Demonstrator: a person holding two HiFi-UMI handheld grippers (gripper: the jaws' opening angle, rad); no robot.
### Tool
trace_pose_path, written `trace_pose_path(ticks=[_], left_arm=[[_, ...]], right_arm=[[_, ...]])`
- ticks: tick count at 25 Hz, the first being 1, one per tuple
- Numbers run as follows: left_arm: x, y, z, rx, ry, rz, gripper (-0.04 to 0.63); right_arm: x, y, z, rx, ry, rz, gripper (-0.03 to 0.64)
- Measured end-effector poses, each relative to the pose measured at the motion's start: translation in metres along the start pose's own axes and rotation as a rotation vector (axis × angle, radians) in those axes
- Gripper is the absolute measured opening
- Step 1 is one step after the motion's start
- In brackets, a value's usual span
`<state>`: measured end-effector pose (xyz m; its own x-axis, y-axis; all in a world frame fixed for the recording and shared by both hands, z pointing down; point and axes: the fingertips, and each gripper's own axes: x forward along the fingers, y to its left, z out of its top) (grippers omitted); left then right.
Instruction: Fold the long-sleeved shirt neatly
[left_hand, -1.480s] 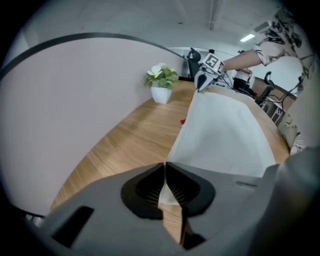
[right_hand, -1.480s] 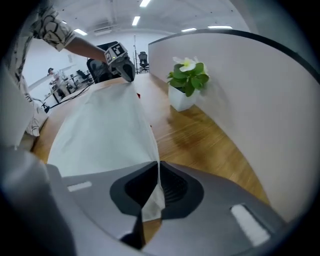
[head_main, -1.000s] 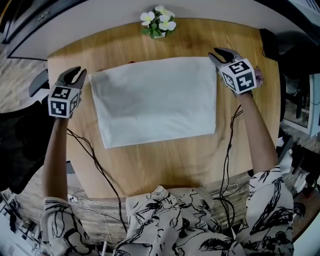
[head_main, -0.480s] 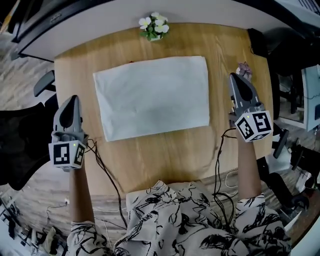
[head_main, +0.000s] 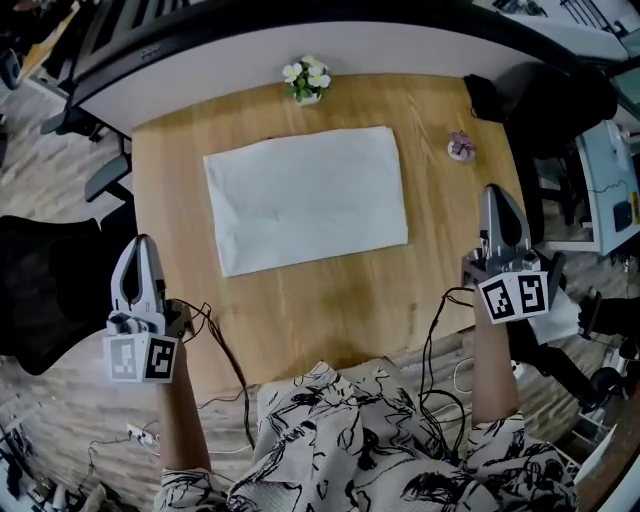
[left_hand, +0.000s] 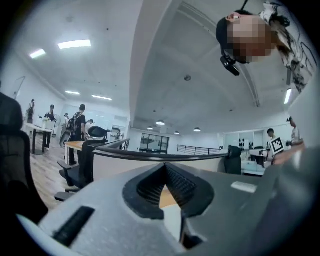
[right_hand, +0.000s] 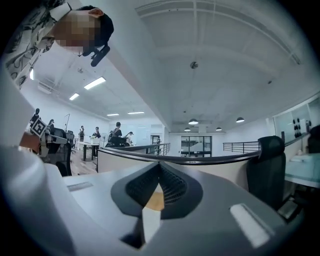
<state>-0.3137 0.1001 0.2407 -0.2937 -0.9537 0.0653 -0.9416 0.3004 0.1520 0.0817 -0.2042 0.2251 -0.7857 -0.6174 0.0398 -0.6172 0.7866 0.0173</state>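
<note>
The white shirt (head_main: 306, 197) lies folded into a flat rectangle on the far half of the wooden table (head_main: 330, 300). My left gripper (head_main: 141, 243) hangs off the table's left edge, well to the near left of the shirt, shut and holding nothing. To the right of the table my right gripper (head_main: 497, 191) is likewise shut and clear of the cloth. In the left gripper view the left gripper (left_hand: 165, 166) has its jaws together and points level across the office. In the right gripper view the right gripper (right_hand: 159, 165) looks the same, with nothing between its jaws.
A small pot of white flowers (head_main: 306, 80) stands at the table's far edge, and a little purple ornament (head_main: 460, 147) sits at the far right. Black chairs (head_main: 50, 290) flank the table. Cables (head_main: 215, 340) trail over its near edge.
Both grippers have drawn back from the shirt's far corners toward me and out past the table's sides. Their jaws, parted one second ago, are now together.
</note>
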Motion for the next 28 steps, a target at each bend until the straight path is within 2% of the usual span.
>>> trace_pose_path(ticks=[2,7,11,13,18,21,25,28], left_arm=[[-0.015,0.002,0.012,-0.012,-0.036,0.016,0.006],[-0.054,0.002,0.031,0.044,-0.048,0.100,0.006],[-0.078,-0.015,0.045,0.010,-0.113,0.065,0.006],[-0.093,-0.033,0.055,0.017,-0.137,0.043,0.006],[-0.132,-0.074,0.079,0.043,-0.165,0.070,0.006],[-0.149,-0.090,0.078,0.057,-0.162,0.122,0.006],[-0.174,-0.115,0.065,0.122,-0.134,0.131,0.006],[-0.195,-0.124,0.057,0.139,-0.130,0.167,0.006]], right_arm=[[-0.019,0.004,0.012,-0.014,-0.007,-0.040,0.009],[-0.069,0.026,0.041,-0.020,-0.063,-0.077,0.009],[-0.100,0.038,0.061,-0.004,-0.155,-0.059,0.009],[-0.118,0.040,0.066,0.004,-0.173,-0.047,0.009],[-0.161,0.026,0.077,0.053,-0.192,-0.055,0.009],[-0.176,0.017,0.073,0.089,-0.201,-0.063,0.005],[-0.195,0.017,0.066,0.089,-0.209,-0.022,0.003],[-0.204,0.020,0.064,0.079,-0.206,0.004,0.005]])
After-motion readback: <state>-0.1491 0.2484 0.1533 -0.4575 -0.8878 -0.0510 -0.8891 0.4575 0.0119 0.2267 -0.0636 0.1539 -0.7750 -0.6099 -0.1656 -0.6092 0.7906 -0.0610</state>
